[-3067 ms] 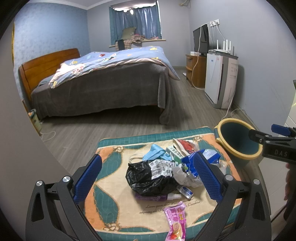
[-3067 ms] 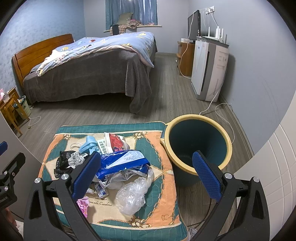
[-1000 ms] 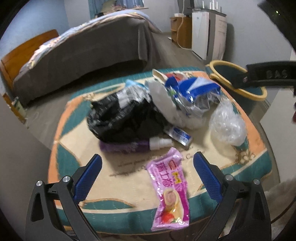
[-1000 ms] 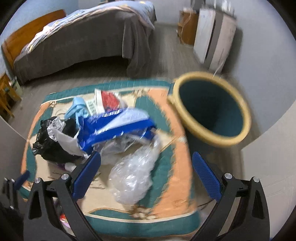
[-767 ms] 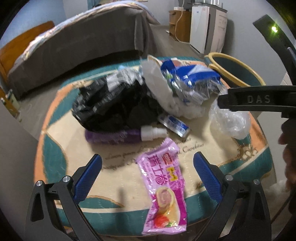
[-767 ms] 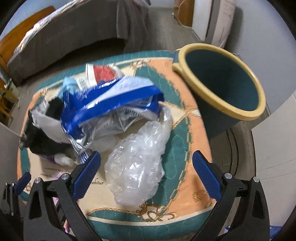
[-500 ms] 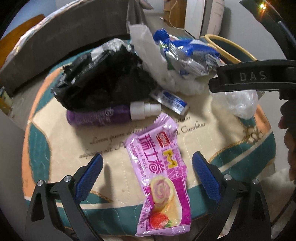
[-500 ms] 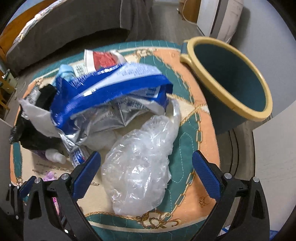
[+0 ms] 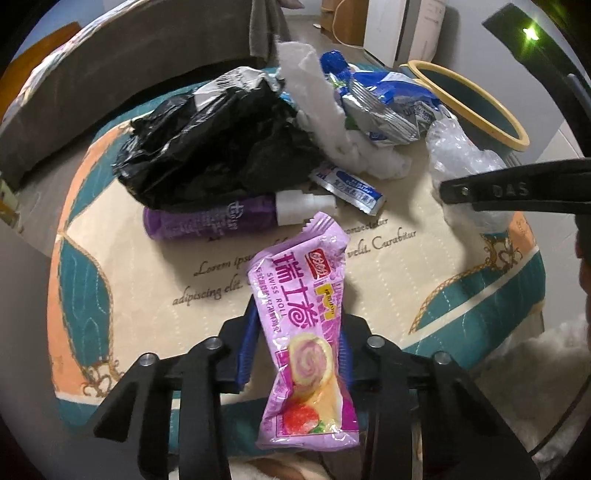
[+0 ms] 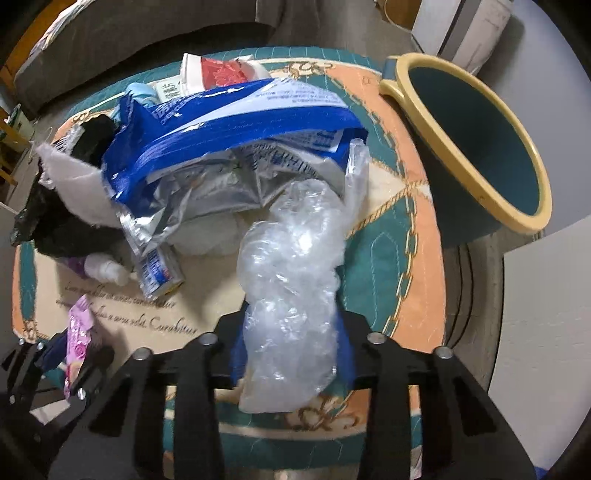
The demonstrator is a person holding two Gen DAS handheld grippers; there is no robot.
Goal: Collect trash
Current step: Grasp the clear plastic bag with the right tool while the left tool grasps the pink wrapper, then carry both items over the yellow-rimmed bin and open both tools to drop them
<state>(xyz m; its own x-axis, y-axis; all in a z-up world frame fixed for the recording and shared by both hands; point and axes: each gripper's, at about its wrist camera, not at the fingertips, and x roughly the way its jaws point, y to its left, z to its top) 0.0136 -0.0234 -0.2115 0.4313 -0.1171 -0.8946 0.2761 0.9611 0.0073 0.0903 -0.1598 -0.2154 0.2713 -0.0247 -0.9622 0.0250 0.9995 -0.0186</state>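
1. Left wrist view shows the left tool [image 9: 295, 334], jaws just closed, pinching a pink Swiss roll wrapper [image 9: 303, 332] at the mat's [image 9: 122, 258] near edge.
2. Right wrist view shows the right tool [image 10: 291, 350], also just closed, squeezing a crinkly clear plastic bag [image 10: 291, 280] beside the teal bin [image 10: 476, 147].

A bed [image 9: 140, 55] draped in a grey-brown cover fills the far side of the room, its wooden headboard [image 9: 40, 40] at the left. Grey wood-look flooring [image 10: 354, 26] runs past it toward a white appliance [image 10: 476, 26] standing against the pale wall [image 10: 554, 40]. Lighting is dim.
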